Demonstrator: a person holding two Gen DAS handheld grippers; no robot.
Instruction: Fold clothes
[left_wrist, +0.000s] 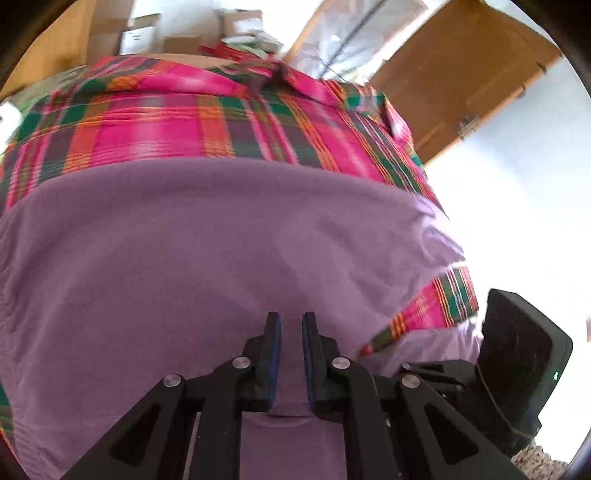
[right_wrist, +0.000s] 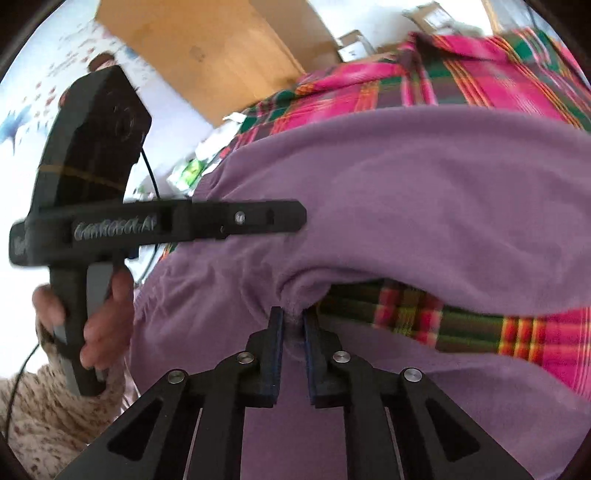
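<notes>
Left wrist view: the left gripper (left_wrist: 291, 321) points into a purple garment (left_wrist: 207, 251) that lies spread over a pink, green and orange plaid cloth (left_wrist: 207, 122). Its 2 fingers stand close together with a narrow strip of purple fabric between the blue pads; it looks pinched on the cloth, though the gap is not fully closed. At the right edge the body of the other gripper shows, just beside the garment's edge where a plaid corner peeks out. Behind the cloth stand cardboard boxes (left_wrist: 140, 33) and a wooden panel (left_wrist: 461, 74).

Right wrist view: the right gripper (right_wrist: 293, 319) is clamped on a bunched ridge of the purple garment (right_wrist: 388, 177), and the fabric puckers toward the pads. A band of plaid cloth (right_wrist: 424, 314) shows under the lifted edge. To the left, a hand (right_wrist: 92, 314) holds the left gripper's handle, its fingers lying over the purple fabric. A cable (right_wrist: 151, 177) trails beside it, and a speckled knit fabric (right_wrist: 44, 417) sits at lower left.

Judged from this, the main risk is that a pinch catches the plaid cloth along with the garment and drags it into the fold. With both tools so near, 1 could knock the other, or the cable could snag. Thin fabric may also slip from the left pads.
</notes>
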